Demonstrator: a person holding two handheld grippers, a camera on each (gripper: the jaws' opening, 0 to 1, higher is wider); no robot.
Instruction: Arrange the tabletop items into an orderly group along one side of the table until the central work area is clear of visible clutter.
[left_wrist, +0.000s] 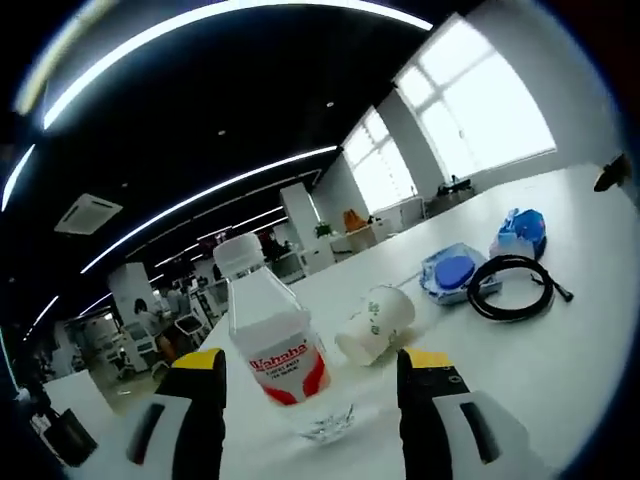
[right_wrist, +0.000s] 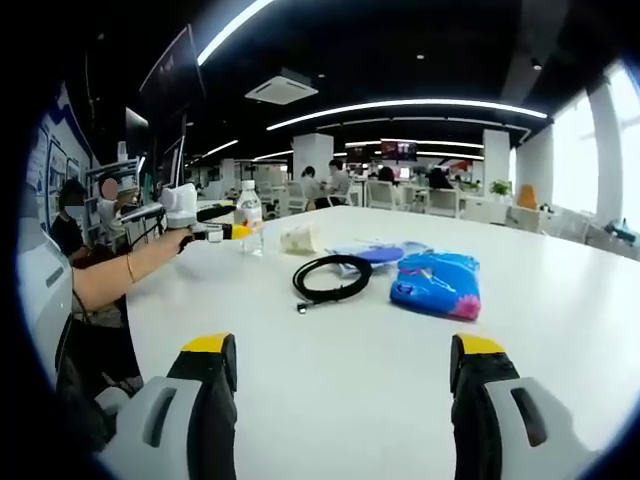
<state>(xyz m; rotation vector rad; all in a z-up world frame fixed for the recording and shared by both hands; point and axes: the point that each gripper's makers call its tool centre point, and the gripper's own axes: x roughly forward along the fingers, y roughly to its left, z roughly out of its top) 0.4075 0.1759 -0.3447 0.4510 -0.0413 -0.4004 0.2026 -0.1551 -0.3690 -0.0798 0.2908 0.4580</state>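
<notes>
Premises: an open-plan office with strip ceiling lights and large windows; the work surface is a long white table (left_wrist: 560, 330).

Left gripper view: the left gripper (left_wrist: 312, 385) has its yellow-tipped jaws spread wide on either side of a clear plastic water bottle with a white cap and red label (left_wrist: 272, 335), which stands upright on the table between them; contact cannot be confirmed. Just beyond lies a white paper cup with green print (left_wrist: 377, 324), tipped on its side. Further off are a blue-lidded clear plastic container (left_wrist: 452, 273), a coiled black cable (left_wrist: 512, 288) and a blue plastic packet (left_wrist: 520, 232).

Right gripper view: the right gripper (right_wrist: 340, 375) is wide open and empty over bare table, well apart from the items. The left gripper appears at the bottle, at the far left.

Assessment: the bottle is likely thin-walled, smooth and somewhat slippery; hold it at the labelled midsection with moderate pressure. The cup is light and crushable. The cable is limp and best taken across the coil.
</notes>
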